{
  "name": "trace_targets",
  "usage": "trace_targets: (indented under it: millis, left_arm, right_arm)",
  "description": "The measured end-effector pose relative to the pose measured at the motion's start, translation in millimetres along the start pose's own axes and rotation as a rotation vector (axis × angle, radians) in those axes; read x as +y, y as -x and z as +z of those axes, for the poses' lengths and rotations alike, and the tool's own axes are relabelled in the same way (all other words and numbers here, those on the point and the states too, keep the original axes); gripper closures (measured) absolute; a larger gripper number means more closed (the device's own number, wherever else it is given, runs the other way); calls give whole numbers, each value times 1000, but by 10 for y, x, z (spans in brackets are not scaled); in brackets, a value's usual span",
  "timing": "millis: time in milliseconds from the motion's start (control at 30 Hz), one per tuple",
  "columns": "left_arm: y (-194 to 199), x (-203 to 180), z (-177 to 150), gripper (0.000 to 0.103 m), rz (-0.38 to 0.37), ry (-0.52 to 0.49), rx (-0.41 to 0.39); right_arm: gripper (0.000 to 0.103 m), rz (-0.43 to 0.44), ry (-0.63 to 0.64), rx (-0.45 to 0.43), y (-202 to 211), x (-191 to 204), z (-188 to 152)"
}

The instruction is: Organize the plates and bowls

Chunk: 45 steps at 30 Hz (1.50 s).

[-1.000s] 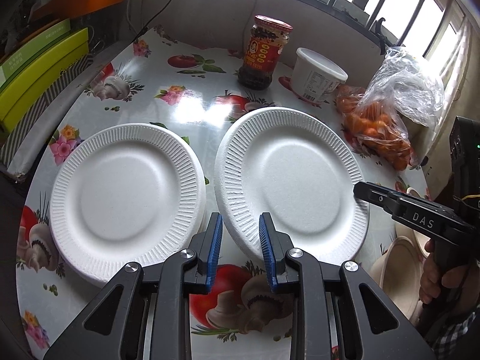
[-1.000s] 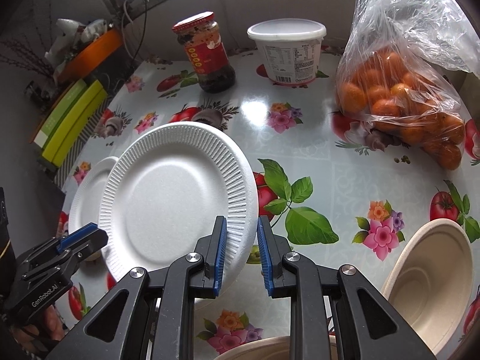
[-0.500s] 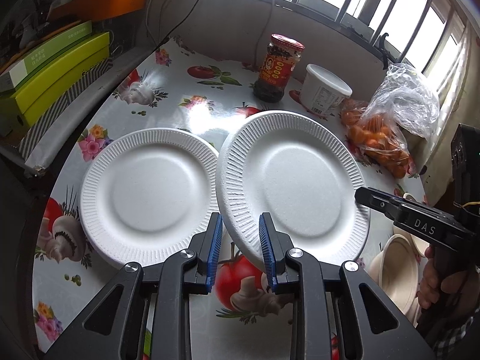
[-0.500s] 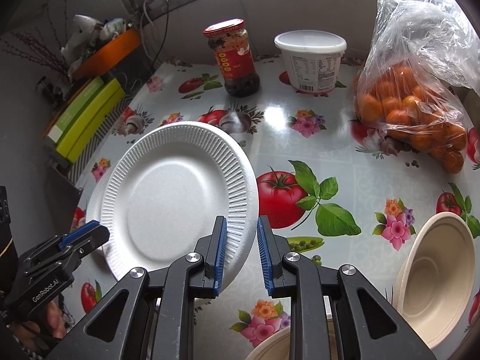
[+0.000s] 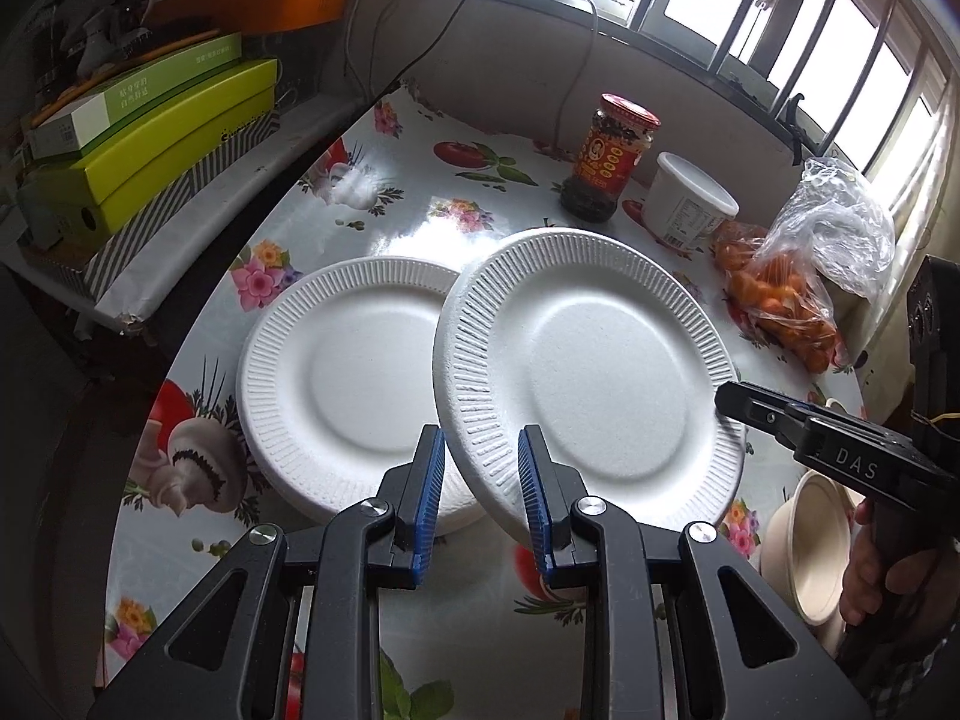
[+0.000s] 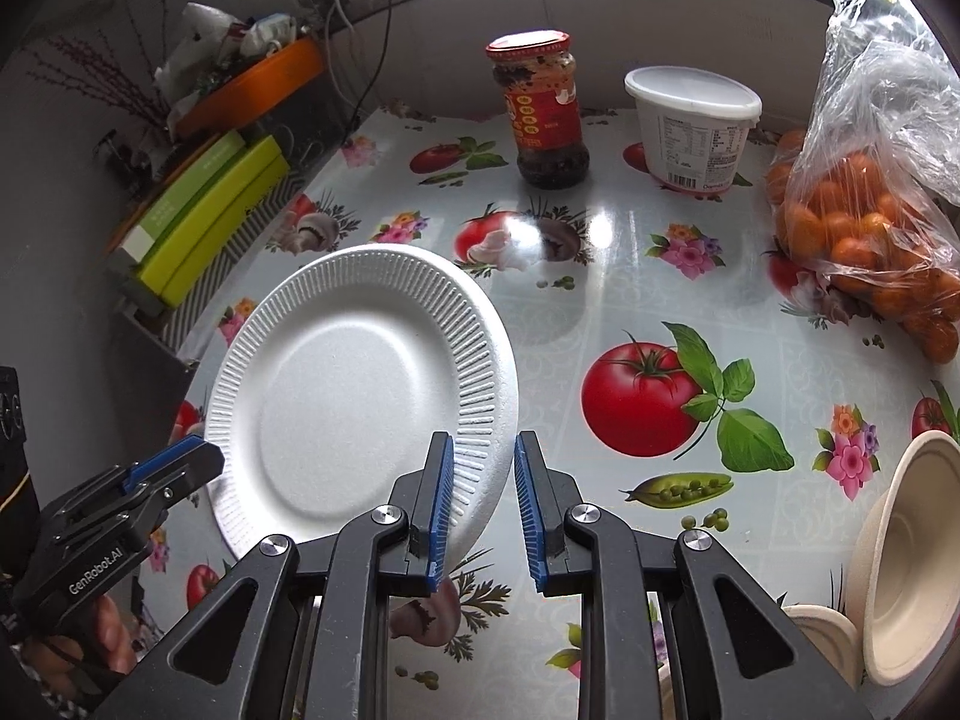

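A white foam plate point(image 5: 594, 372) hangs tilted above the flowered table, gripped at opposite rims. My left gripper point(image 5: 480, 441) is shut on its near-left rim. My right gripper point(image 5: 733, 399) is shut on its right rim. In the right wrist view the same plate point(image 6: 360, 396) runs between the right gripper's point(image 6: 483, 444) blue pads, and the left gripper point(image 6: 201, 462) pinches the far rim. A second foam plate point(image 5: 342, 384) lies flat on the table, and the held plate overlaps its right edge. Beige bowls point(image 6: 900, 558) sit at the table's near right.
A red-lidded sauce jar point(image 5: 609, 156), a white tub point(image 5: 690, 204) and a bag of oranges point(image 5: 798, 282) stand along the far side. Green and yellow boxes point(image 5: 156, 138) are stacked beyond the left table edge. A hand point(image 5: 882, 564) holds the right gripper near the bowls point(image 5: 804, 546).
Both grippers have carried the held plate leftward and slightly up. It was beside the table plate and now overlaps that plate's right rim. Both grips are unchanged.
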<state>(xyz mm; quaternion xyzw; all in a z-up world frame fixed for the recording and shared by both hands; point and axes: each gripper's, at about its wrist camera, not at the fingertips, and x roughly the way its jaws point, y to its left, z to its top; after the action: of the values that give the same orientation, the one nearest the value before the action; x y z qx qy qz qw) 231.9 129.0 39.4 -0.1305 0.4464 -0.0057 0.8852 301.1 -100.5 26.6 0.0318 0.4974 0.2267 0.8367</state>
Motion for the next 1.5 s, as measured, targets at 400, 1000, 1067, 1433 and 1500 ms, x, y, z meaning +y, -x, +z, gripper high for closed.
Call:
trace_targets:
  millis: [400,1000,1067,1433,1500]
  left_arm:
    - [70,394,11,77,47,29,-11]
    - [-43,810,115,77,117,62,3]
    - [-74,851,128,77,117,68,8]
    - [-254,900,158,77,132,65,41]
    - [-274,900,161,77,134,65,43]
  right_arm:
    - [82,28,35,18,-207,400,33]
    - [82,44,63,60,-614,735,148]
    - [82,45,59,65,-656,742,163]
    - [82,32,62,77,-804,752,220]
    - [82,30,64,78,-824,754,230]
